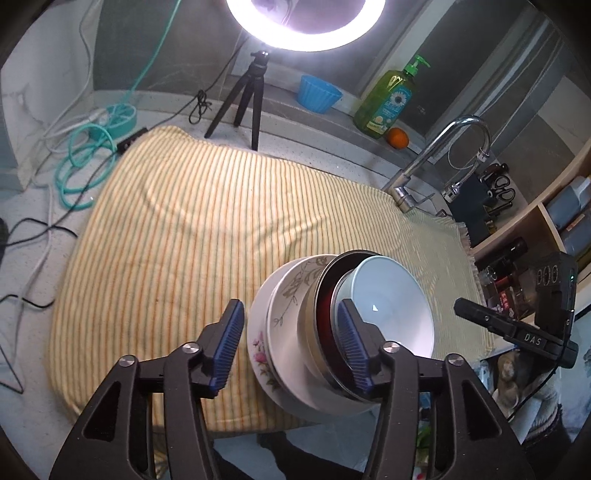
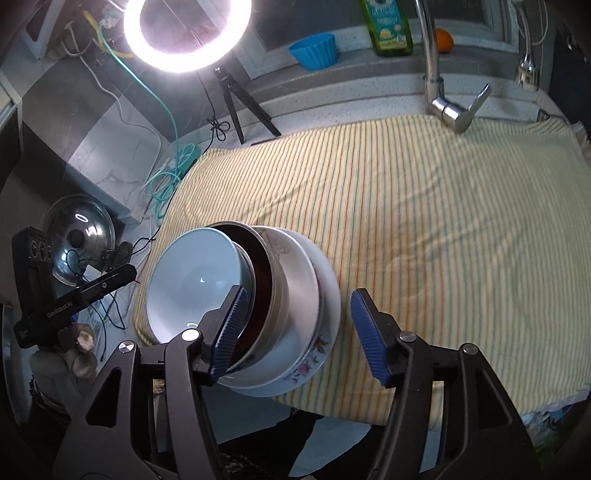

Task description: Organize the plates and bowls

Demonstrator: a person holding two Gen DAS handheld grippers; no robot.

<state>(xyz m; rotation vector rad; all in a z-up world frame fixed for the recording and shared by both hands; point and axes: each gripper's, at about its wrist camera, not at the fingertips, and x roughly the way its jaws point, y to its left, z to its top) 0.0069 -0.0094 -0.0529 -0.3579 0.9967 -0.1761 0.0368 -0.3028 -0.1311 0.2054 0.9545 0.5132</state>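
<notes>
Now I see one nested stack on the striped towel (image 1: 177, 236), near the counter's front edge: a floral plate (image 1: 263, 354) at the bottom, a white leaf-patterned bowl (image 1: 291, 295) on it, a metal bowl with a dark red inside (image 1: 325, 291) in that, and a pale blue-white bowl (image 1: 391, 306) on top.

My left gripper (image 1: 291, 349) has its jaws apart, the stack's rims between the blue pads; I cannot tell whether the right-hand pad touches a rim. From the right wrist, the right gripper (image 2: 299, 334) is likewise open, the stack (image 2: 258, 295) sitting at about 10 o'clock of its gap.

Beyond the towel, a ring light (image 1: 306, 22) stands at 12 o'clock, a faucet (image 1: 436, 158) at 2 o'clock.
</notes>
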